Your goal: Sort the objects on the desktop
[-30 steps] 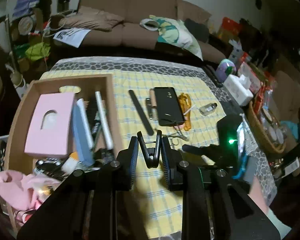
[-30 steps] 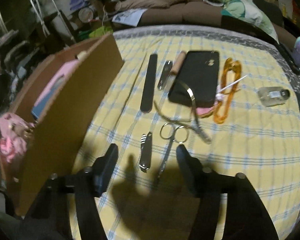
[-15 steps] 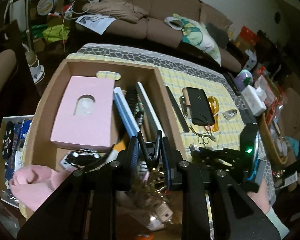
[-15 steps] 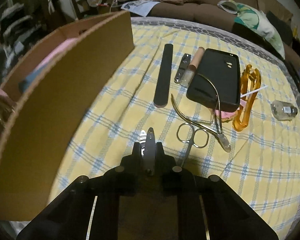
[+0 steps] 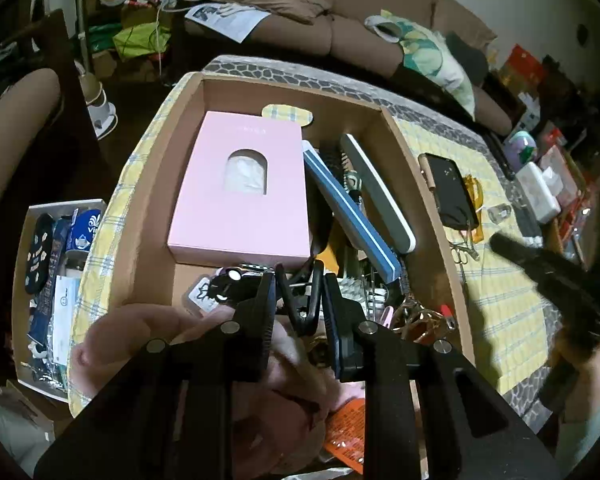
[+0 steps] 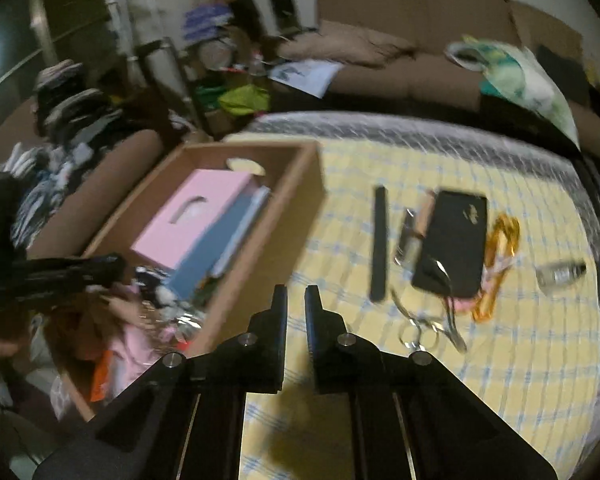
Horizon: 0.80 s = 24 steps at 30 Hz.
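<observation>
My left gripper [image 5: 300,300] pinches a black clip [image 5: 299,307] over the cardboard box [image 5: 428,200], near its front end; drop-off step. Right gripper [image 6: 296,300] nearly closed, contents unclear. Next: spread left jaws inside the box.

No text readable; print on pink box [image 5: 240,184] and orange packet [image 5: 346,436] too blurred.
</observation>
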Available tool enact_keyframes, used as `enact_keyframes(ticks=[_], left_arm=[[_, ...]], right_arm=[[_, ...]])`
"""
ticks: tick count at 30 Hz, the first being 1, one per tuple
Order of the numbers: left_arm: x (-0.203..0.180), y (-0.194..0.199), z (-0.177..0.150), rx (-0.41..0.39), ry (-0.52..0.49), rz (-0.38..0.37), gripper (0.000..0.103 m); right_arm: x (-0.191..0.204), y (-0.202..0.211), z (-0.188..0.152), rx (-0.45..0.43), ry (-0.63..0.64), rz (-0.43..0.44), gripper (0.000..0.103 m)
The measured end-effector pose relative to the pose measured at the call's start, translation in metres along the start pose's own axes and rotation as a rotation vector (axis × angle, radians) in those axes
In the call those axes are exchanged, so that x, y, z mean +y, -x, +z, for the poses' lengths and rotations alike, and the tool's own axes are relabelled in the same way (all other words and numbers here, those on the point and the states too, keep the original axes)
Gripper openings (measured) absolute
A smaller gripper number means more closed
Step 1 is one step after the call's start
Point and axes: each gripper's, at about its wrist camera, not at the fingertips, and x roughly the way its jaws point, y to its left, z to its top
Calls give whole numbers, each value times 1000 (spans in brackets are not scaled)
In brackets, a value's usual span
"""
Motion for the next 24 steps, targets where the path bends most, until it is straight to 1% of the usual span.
enact_keyframes(ticks=[2,5,6,8,9,12,15,16,17,18,19,20,21,24], left_arm=[[2,5,1,-13,2,-12,21],[3,5,5,-15,5,-16,21],[4,5,4,-13,4,-14,21],[2,4,6,-6,0,-10,21],[2,3,7,-3,-1,-10,21],[-2,4,8,-4,-7,-13,21],[-5,6,8,-10,-6,-18,21],[-5,6,8,-10,-5,-19,21],[-6,6,8,-10,-5,-20,21],[-6,5,8,-10,-5,-19,21],[-6,5,8,-10,-5,-19,21],[-6,5,8,-7,-4,-20,21],[-7,4,9,-6,-5,-21,21],[-10,4,10,-4,-12,-23,21]], right_arm=[[-17,-15,-10,66,-57,-24,12],[-32,-18,-19,89,-79,-57,13],[-35,-18,-21,93,-80,-57,16],[-40,-23,-25,108,-94,-32,23],[-41,-26,-27,112,-101,-23,23],[-41,-44,-34,137,-85,-46,23],[-39,-65,-43,172,-40,-78,23],[-38,-73,-47,192,-28,-87,22],[-36,-72,-48,158,-8,-94,22],[-36,-73,-48,166,0,-99,22],[-34,-73,-47,163,13,-106,19],[-31,-74,-47,167,36,-102,11],[-29,-74,-48,162,58,-97,7],[-25,-69,-48,141,73,-87,6]])
